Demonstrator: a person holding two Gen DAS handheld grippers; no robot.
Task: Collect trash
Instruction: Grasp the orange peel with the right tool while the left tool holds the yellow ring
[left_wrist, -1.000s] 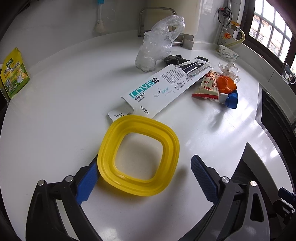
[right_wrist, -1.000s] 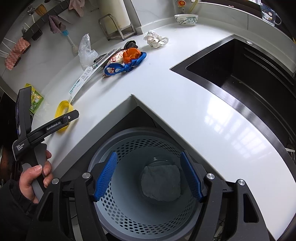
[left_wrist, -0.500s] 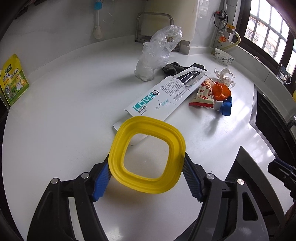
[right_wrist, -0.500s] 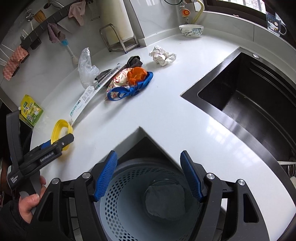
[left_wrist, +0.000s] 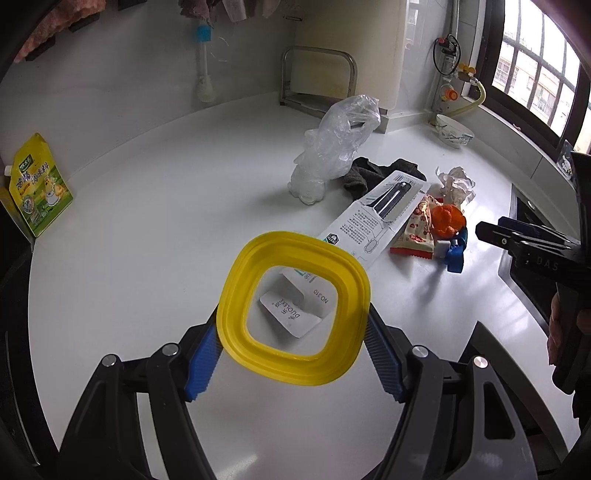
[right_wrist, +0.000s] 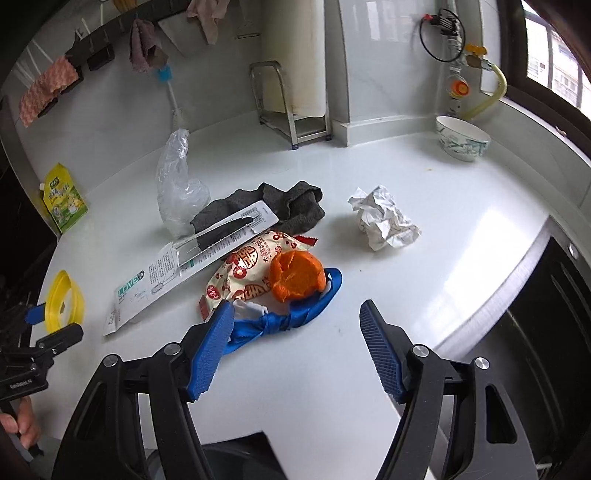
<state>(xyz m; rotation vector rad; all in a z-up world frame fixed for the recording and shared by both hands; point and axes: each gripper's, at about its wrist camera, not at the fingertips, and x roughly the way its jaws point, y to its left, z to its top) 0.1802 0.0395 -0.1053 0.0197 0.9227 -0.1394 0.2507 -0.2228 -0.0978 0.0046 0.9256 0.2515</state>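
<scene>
Yellow ring (left_wrist: 293, 308) lifted – left gripper (left_wrist: 291, 354) clamped

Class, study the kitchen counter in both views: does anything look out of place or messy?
Yes. Litter is strewn across the white counter: a crumpled paper ball, an orange peel on a snack wrapper, a blue strap, a dark cloth and a limp plastic bag.

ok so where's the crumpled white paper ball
In the right wrist view the crumpled paper ball lies alone on the white counter, right of the grey cloth and below-left of the bowl.
</scene>
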